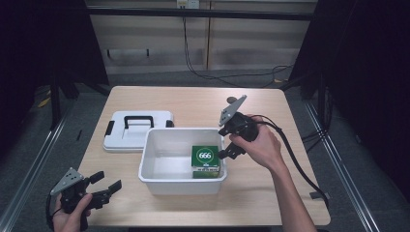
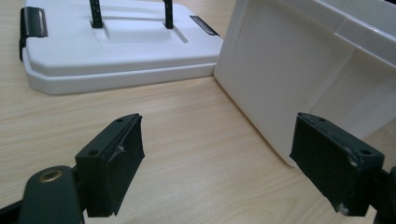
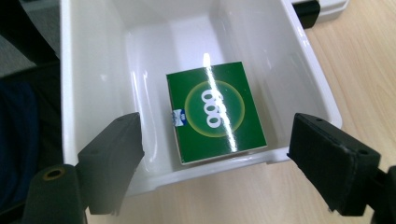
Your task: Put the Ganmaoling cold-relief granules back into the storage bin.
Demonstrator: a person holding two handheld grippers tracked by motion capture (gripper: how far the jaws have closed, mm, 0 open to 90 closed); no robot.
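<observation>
Bin is the reference: white, open-topped, sitting mid-table. Green box with "666" printed in a ring lies flat on the bin floor, tucked into the bin's near-right corner; in the right gripper view the box sits against the wall closest to that camera, glare streak across its top.

Right gripper hangs at the bin's right rim, right above the box, held by the person's right hand. Jaws spread wide, nothing between them. In its own view the right gripper looks down into the bin, one jaw over each side of the rim, box centred in the gap but not touched.

Left gripper is off the bin's near-left corner, low over the table, gripped by the left hand. Jaws also spread, empty. In the left gripper view the left gripper points at bare wood just beside the bin's outer wall; one jaw is close to that wall, can't tell if it touches.

Lid, white with a black handle and black clips, lies flat on the table behind the bin's left side, its edge right against or just behind the bin. In the left gripper view the lid sits beyond the jaws, its corner meeting the bin wall.

Cable trails from the right gripper back along the person's forearm, right of the bin.
</observation>
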